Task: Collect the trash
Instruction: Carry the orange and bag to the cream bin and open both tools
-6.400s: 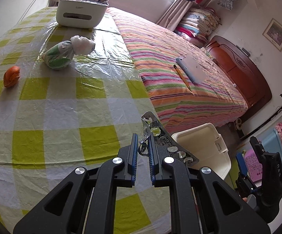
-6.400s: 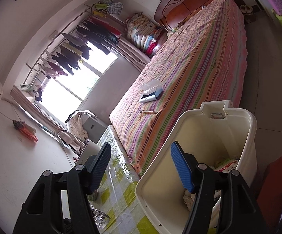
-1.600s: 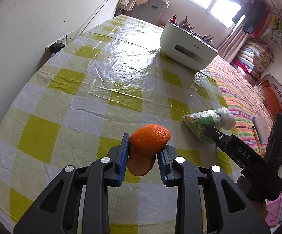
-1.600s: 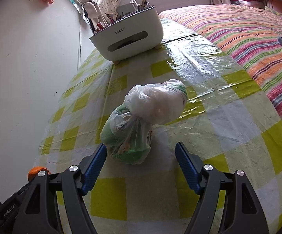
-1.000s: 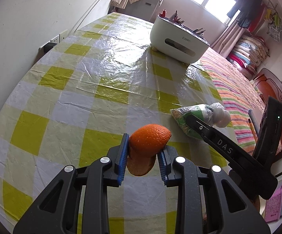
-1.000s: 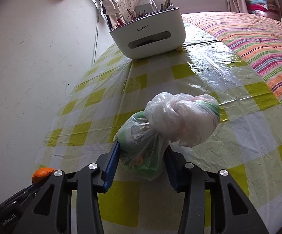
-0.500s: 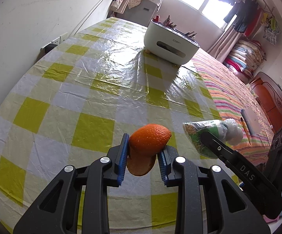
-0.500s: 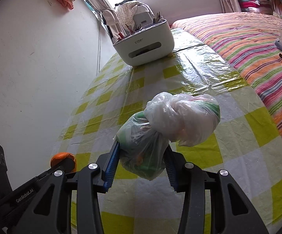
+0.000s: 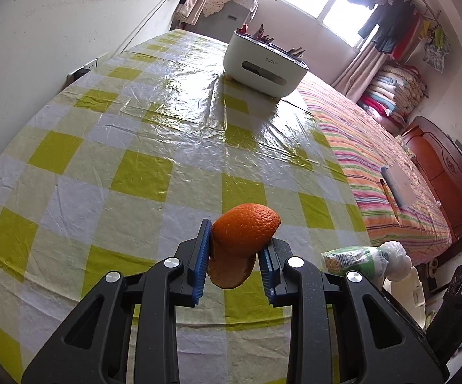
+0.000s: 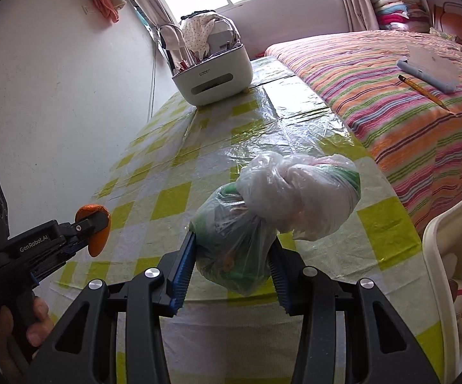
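Two claws, one item each: the left claw (image 9: 234, 265) grips one orange peel (image 9: 242, 240), the right claw (image 10: 231, 268) clamps one knotted plastic bag (image 10: 263, 220), both above the checked surface (image 9: 135, 147) near its bed-side edge, one white bin (image 10: 439, 240) beside it

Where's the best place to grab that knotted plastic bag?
Grab the bag on its fat lower belly, below the knot, pinching it from both sides. That part is soft and squashes between the pads, while the white knotted top bulges wide and would probably slip. The right gripper holds it exactly that way now, off the table.
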`<state>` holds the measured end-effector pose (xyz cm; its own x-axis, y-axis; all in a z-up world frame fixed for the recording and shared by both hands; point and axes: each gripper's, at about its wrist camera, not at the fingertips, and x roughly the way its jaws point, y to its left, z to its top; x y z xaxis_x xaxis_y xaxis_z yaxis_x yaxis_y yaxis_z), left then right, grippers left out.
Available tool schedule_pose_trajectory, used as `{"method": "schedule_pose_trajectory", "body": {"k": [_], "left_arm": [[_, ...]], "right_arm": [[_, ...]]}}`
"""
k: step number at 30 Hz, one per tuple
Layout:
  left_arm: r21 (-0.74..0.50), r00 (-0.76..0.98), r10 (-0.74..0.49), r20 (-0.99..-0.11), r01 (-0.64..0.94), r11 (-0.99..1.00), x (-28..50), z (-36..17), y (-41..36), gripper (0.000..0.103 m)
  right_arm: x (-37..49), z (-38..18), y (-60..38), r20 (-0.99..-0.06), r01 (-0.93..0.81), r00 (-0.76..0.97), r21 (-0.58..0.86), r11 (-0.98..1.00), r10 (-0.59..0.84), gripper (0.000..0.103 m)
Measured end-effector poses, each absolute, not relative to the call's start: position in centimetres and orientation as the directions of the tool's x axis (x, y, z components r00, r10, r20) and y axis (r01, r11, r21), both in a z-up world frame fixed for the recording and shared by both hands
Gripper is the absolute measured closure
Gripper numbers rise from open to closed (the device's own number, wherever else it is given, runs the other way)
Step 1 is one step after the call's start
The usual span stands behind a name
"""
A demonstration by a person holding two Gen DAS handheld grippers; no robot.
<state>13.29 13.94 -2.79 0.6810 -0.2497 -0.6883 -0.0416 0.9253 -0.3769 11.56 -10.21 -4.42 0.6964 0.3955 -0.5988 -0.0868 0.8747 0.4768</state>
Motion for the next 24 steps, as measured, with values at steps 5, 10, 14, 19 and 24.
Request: {"method": "schedule_pose_trajectory", "body": {"k": [5, 10, 14, 19, 24], "left_arm": [[-0.386, 0.673, -0.283, -0.684, -0.005, 0.922, 11.6, -2.9, 12.0, 0.076], [-0.39, 0.667, -0.311, -0.677, 0.033, 0.92, 10.3, -2.6, 9.6, 0.076], [-0.385, 0.662, -0.328, -0.674, 0.065, 0.921, 9.4, -2.3, 7.9, 0.076], [-0.381, 0.657, -0.353, -0.667, 0.107, 0.919, 9.2, -1.8, 5.9, 0.076], [-0.396, 0.638, -0.378, -0.67, 0.124, 0.91, 9.2, -1.8, 4.7, 0.076]], "right_arm": [[9.3, -4.1, -12.0, -0.583, -0.064, 0.733, 0.454, 0.889, 0.351, 0.06], [7.7, -3.9, -13.9, -0.56, -0.031, 0.765, 0.464, 0.885, 0.32, 0.06], [6.2, -3.4, -15.6, -0.53, 0.002, 0.802, 0.463, 0.886, 0.276, 0.06], [5.2, -3.7, -18.6, -0.505, 0.075, 0.832, 0.514, 0.854, 0.231, 0.06], [4.1, -3.0, -21.0, -0.477, 0.14, 0.865, 0.526, 0.839, 0.155, 0.06]]}}
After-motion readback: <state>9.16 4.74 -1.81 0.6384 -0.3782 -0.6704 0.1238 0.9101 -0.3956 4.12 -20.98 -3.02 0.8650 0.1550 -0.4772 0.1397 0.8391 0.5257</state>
